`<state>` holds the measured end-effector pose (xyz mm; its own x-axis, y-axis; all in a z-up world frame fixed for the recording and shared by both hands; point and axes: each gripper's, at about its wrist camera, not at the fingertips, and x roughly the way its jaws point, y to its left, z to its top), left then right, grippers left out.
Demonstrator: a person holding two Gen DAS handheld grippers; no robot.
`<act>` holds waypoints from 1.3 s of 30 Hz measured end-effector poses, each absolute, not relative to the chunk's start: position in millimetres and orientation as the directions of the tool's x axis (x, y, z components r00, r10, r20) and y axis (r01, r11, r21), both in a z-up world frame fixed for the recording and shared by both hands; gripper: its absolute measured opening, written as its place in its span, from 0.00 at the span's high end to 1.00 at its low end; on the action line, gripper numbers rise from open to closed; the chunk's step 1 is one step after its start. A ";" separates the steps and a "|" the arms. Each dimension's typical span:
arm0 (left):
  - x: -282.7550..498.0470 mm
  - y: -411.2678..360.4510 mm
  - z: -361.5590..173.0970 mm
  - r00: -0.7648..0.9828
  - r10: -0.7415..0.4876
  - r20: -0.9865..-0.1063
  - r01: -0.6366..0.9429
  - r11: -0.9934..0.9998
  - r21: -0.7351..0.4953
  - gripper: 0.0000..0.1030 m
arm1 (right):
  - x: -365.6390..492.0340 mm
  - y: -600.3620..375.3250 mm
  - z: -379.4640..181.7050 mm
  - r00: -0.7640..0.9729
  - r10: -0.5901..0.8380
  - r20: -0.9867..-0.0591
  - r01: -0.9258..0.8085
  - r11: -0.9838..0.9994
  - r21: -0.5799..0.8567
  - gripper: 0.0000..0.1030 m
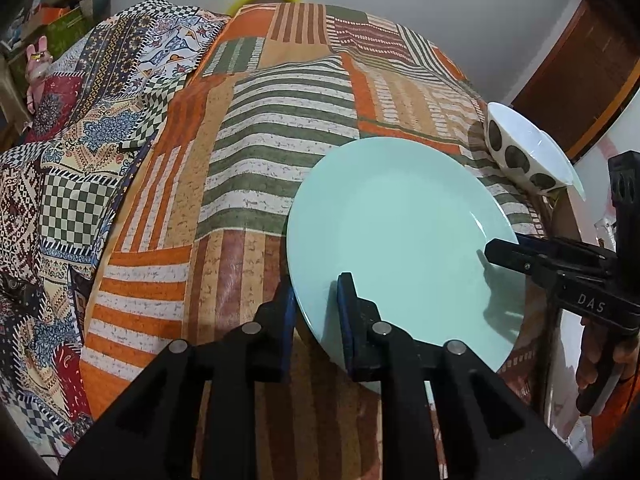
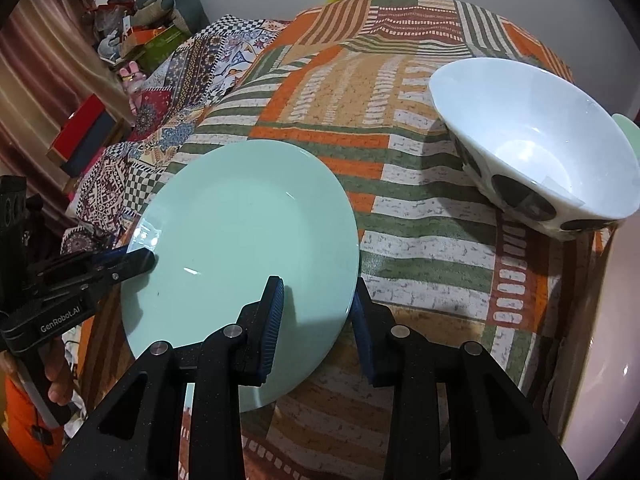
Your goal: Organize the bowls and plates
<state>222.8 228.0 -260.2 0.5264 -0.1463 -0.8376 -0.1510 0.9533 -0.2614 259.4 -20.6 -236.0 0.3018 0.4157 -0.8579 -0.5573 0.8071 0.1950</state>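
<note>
A mint-green plate (image 2: 240, 248) is lying on a striped patchwork cloth (image 2: 420, 240) covering the bench, with both tools straddling its rim from opposite sides. The right tool (image 2: 318, 312) is spread, one blue-padded finger resting over the plate's face and the other sitting just outside and below the near edge; neither pad appears to be pressing yet. The left tool (image 1: 316, 312) is likewise spread, one finger above the plate's surface and its partner just off the rim against the cloth. Each view is also showing the other tool's black tip reaching over the plate from the side.

A white bowl with dark spots (image 2: 536, 148) is sitting tilted near the far right corner of the bench, well apart from the plate, and a sliver of a second pale-green dish (image 2: 626, 132) is peeking out behind it. A patterned quilt (image 1: 60, 160) is draped along the left side.

The step in hand looks like a two-sided lift of the plate. Doing it well probably means slipping each lower finger fully under the rim before closing, pinching on the flat lip and not the sloped well, closing both tools evenly and raising them together so that the glossy glaze is not slipping. The soft cloth may be bunching under the lower fingers, so a shallow approach seems wise.
</note>
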 end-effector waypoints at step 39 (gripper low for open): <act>111.0 108.9 -124.0 0.664 -0.122 -0.737 -0.020 0.983 -0.181 0.81 | 153.8 -135.0 -142.6 0.506 0.535 -0.677 -0.540 0.808 0.236 0.70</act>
<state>111.0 108.9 -124.0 0.6645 -0.1223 -0.7372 -0.0204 0.9832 -0.1815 153.8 -135.0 -142.6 0.5058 0.5353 -0.6765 -0.5401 0.8080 0.2355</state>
